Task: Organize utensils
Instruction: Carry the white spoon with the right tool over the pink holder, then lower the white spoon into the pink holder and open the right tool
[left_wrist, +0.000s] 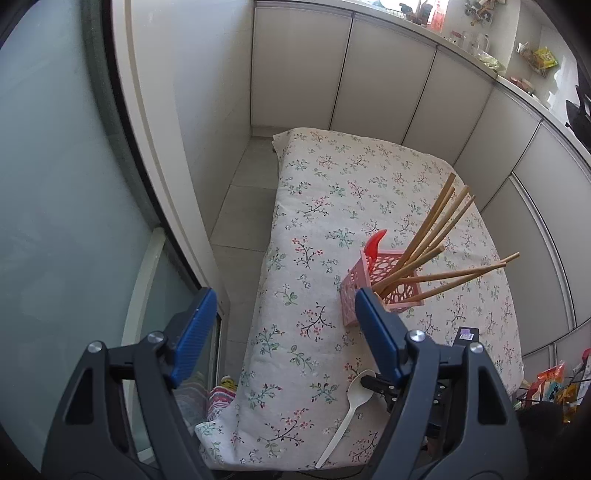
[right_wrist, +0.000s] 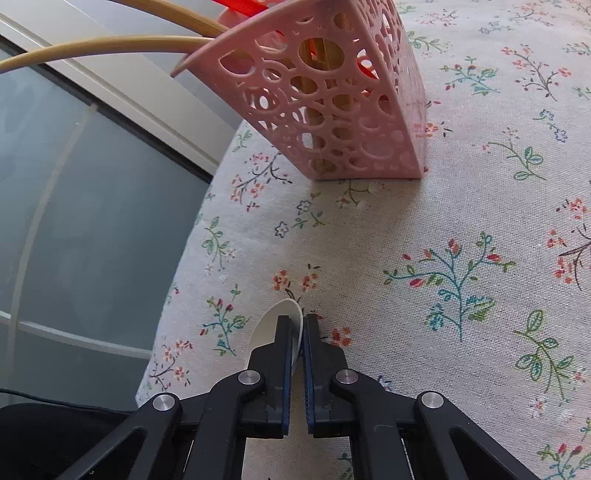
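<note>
Because the white spoon (right_wrist: 275, 325) is pinched only at its bowl rim between the nearly closed jaws of the right gripper (right_wrist: 297, 325), slippage or swinging is risked before the pink basket (right_wrist: 332, 103) ahead is reached. The left gripper (left_wrist: 284, 332) is held wide open, empty.

Home kitchen: white cabinet doors (left_wrist: 388, 74), cluttered countertop (left_wrist: 480, 51) with jars, floral tablecloth (left_wrist: 332, 206), tiled floor (left_wrist: 240, 206).

A floral tablecloth (left_wrist: 317, 206) covers the surface. Pale cabinet doors (left_wrist: 384, 77) run along its far side, under a counter (left_wrist: 517, 79) crowded with jars and packets. A frosted glass door (left_wrist: 55, 192) stands beside grey floor tiles (left_wrist: 240, 206). Snack packets (left_wrist: 554, 380) sit at the near right.
</note>
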